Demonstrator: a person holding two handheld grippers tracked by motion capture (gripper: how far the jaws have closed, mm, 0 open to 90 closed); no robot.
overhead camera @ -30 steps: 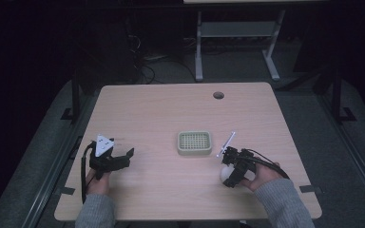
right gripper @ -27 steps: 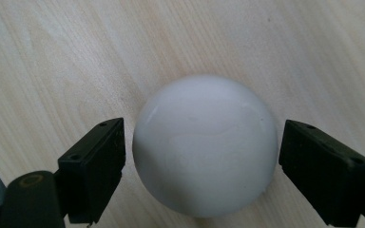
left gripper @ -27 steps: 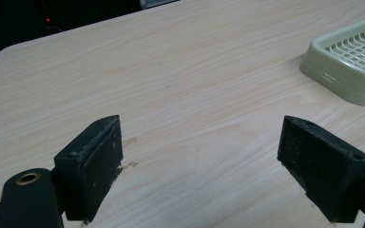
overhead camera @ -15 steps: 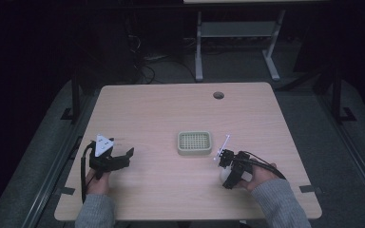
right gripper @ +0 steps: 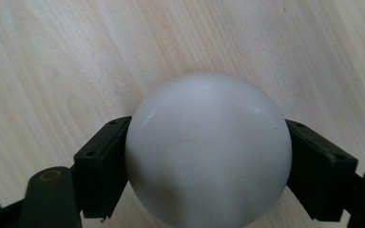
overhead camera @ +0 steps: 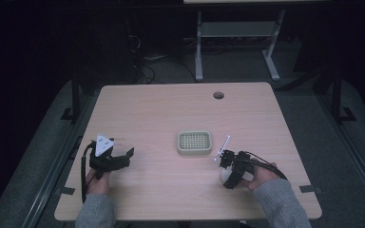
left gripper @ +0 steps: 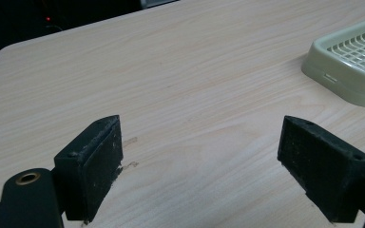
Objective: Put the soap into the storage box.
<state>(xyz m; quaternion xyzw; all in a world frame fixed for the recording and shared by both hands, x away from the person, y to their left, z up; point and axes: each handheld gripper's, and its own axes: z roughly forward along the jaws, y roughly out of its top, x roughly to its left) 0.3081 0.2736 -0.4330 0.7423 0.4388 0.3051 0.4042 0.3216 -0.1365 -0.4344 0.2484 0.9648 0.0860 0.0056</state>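
While the high view looks down on the pale wood counter (overhead camera: 171, 114), the right tongs (overhead camera: 228, 171) sit near its front right part, clamped on a white ball (overhead camera: 224, 175) that lies low against or just above the wood, and a thin white stick (overhead camera: 222, 147) pokes up from that tool toward a pale green basket (overhead camera: 195, 142) with a grid floor, which stands near the middle, just beside the right hand's reach. The left tongs (overhead camera: 123, 159) rest well apart at the front left, with the grey three-cornered plate on top. Seen from the left gripper view, those left tongs (left gripper: 199, 161) stand wide apart with nothing between the black pads (left gripper: 92, 166), just over bare wood, and the basket (left gripper: 332, 71) sits off to the upper right. Looking along the right gripper view, the ball (right gripper: 208, 152) is pinched at its widest line by both pads (right gripper: 104, 171), one on each flank, which I judge a sound hold; to carry it well, keep the squeeze steady and level, lift straight before swinging toward the basket, and lower it into the grid rather than dropping it, since a smooth round thing may slip or roll. Faint raised lettering crosses the ball's face, too weak to read; no other brand or label can be made out.
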